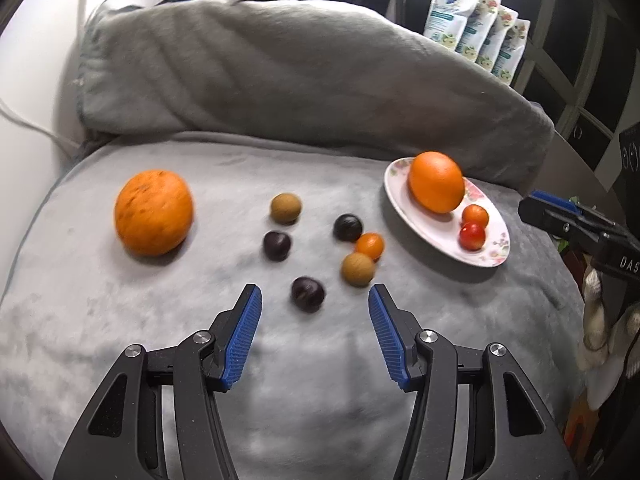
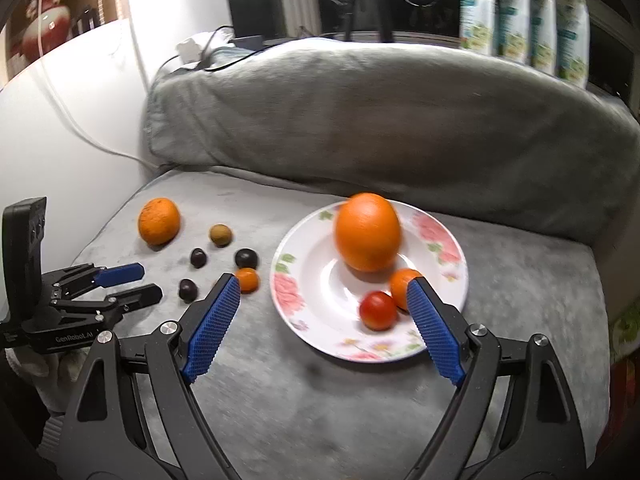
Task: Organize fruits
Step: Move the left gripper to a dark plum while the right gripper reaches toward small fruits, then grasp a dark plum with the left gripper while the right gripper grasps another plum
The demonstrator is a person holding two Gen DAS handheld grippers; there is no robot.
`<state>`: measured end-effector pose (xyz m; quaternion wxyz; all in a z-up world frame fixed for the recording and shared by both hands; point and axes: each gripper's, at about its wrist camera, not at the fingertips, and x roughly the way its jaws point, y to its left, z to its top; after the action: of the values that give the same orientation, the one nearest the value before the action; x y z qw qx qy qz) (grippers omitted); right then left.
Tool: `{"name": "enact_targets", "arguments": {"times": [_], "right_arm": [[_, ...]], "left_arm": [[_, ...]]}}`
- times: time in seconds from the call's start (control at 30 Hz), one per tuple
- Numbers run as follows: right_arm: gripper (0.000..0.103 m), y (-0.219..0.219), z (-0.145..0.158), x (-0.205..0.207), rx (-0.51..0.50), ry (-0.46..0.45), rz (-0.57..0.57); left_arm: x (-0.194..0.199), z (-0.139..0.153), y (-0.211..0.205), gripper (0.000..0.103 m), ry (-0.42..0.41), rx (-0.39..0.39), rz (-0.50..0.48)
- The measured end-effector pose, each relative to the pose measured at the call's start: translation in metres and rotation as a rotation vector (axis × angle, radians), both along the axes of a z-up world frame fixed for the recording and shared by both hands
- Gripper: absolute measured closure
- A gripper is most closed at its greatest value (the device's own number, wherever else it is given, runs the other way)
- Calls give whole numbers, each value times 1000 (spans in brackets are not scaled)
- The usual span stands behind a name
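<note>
A floral plate (image 1: 496, 236) (image 2: 304, 280) on the grey cushion holds a large orange (image 1: 436, 182) (image 2: 367, 232), a small orange tomato (image 1: 475, 214) (image 2: 400, 284) and a red tomato (image 1: 472, 236) (image 2: 377, 310). On the cushion lie a second large orange (image 1: 154, 212) (image 2: 159, 221), three dark plums, the nearest (image 1: 307, 293) (image 2: 187, 290), two brown fruits (image 1: 285, 208) (image 1: 358, 269) and a small orange fruit (image 1: 370, 245) (image 2: 247, 279). My left gripper (image 1: 315, 300) (image 2: 146, 282) is open and empty, just short of the nearest plum. My right gripper (image 2: 324, 286) is open and empty over the plate's near edge.
A grey back cushion (image 1: 280, 72) (image 2: 380, 112) rises behind the seat. White wall and cables (image 2: 80, 120) are to the left. Several refill pouches (image 1: 476, 28) (image 2: 524, 16) stand behind the cushion. A shelf unit (image 1: 580, 60) is at the right.
</note>
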<state>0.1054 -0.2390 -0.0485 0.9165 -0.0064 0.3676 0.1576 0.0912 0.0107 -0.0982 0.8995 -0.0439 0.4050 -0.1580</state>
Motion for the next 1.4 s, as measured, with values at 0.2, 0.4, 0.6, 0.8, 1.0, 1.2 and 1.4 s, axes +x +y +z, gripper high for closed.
{"name": "enact_targets", "arguments": {"times": [0.2,0.4,0.6,0.8,1.0,1.2,1.4], "right_arm": [[17,29,1,12,-20,17,99],[37,61,-6,31,-69,83,214],[49,87,-21,46,-137,140,306],[60,104,-37,64,-184,185,341],[63,119,-45,78,-217,209,374],[67,133,-56,89,-273,238,405],[69,142,-67,96,-321,266,419]], "left_arm": [[-3,-8,8,48,11,-15,-4],[0,-14,5,51,24,-21,-21],[7,-23,5,62,53,-22,-29],[13,-28,2,66,69,-25,-42],[19,-30,4,67,78,-30,-46],[24,-32,1,69,83,-30,-54],[31,-37,-3,71,94,-29,-60]]}}
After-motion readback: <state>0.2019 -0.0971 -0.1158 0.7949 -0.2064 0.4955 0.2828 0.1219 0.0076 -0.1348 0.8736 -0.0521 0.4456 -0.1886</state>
